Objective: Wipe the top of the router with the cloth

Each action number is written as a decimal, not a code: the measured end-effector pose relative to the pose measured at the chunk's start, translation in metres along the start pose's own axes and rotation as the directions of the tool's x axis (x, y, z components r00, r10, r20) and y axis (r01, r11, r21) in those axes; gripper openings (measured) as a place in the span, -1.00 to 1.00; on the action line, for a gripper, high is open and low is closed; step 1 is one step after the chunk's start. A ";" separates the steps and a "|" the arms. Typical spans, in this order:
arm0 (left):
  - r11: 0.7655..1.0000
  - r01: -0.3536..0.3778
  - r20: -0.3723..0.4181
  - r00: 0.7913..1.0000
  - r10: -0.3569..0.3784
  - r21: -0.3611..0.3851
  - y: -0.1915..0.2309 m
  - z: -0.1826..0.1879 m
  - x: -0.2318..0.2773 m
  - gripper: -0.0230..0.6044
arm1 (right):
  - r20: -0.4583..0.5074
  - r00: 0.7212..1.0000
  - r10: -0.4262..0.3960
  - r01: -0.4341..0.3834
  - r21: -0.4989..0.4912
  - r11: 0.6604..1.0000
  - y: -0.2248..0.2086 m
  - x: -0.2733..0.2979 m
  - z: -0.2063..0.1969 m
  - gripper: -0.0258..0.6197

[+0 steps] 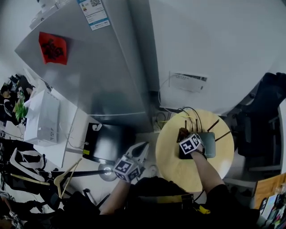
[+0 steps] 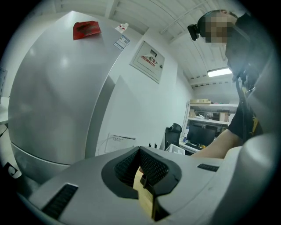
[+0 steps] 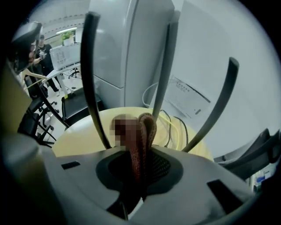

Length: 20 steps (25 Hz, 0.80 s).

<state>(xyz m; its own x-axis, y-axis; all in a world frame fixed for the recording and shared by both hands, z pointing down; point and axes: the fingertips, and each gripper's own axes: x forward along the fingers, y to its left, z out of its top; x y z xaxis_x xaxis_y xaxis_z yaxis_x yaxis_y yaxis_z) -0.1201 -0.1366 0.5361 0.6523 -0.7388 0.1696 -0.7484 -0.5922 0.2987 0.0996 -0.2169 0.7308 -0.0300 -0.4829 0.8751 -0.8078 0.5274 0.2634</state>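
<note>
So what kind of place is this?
Probably an office or lab corner: a tall grey fridge, an office chair beside a desk monitor, and a router on a round table.

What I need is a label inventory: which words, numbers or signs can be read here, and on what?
Nothing reads clearly enough to quote.
Red paper on the fridge: dark character, blurred.
White sticker on the fridge: QR code, print too small.
Wall box: print too small.
Framed wall panel: red mark, print blurred.
Cubes on left gripper and right gripper: square markers, no words.
</note>
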 end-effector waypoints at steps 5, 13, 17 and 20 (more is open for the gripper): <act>1.000 0.009 -0.023 1.000 -0.009 -0.020 0.012 -0.006 0.004 -0.93 | -0.008 0.999 -0.042 0.043 0.075 0.996 -0.002 0.011 -0.002 -0.73; 0.998 0.057 -0.031 0.998 -0.057 -0.016 0.016 -0.004 0.018 -0.93 | 0.041 0.998 -0.052 0.043 0.206 0.978 -0.006 0.011 0.000 -0.73; 0.996 0.086 -0.027 0.996 -0.086 -0.003 0.010 0.000 0.023 -0.93 | 0.103 0.994 -0.026 -0.003 0.268 0.963 -0.002 0.005 0.008 -0.73; 0.995 0.099 -0.022 0.995 -0.099 -0.002 0.005 0.000 0.023 -0.93 | 0.196 0.980 -0.037 -0.028 0.318 0.948 -0.004 -0.003 0.018 -0.73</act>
<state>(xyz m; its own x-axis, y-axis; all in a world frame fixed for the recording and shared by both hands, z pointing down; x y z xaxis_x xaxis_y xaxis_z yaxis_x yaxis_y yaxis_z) -0.1085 -0.1567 0.5412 0.7259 -0.6689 0.1601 -0.6797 -0.6621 0.3158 0.0928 -0.2303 0.7198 -0.1148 -0.6300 0.7681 -0.9521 0.2905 0.0960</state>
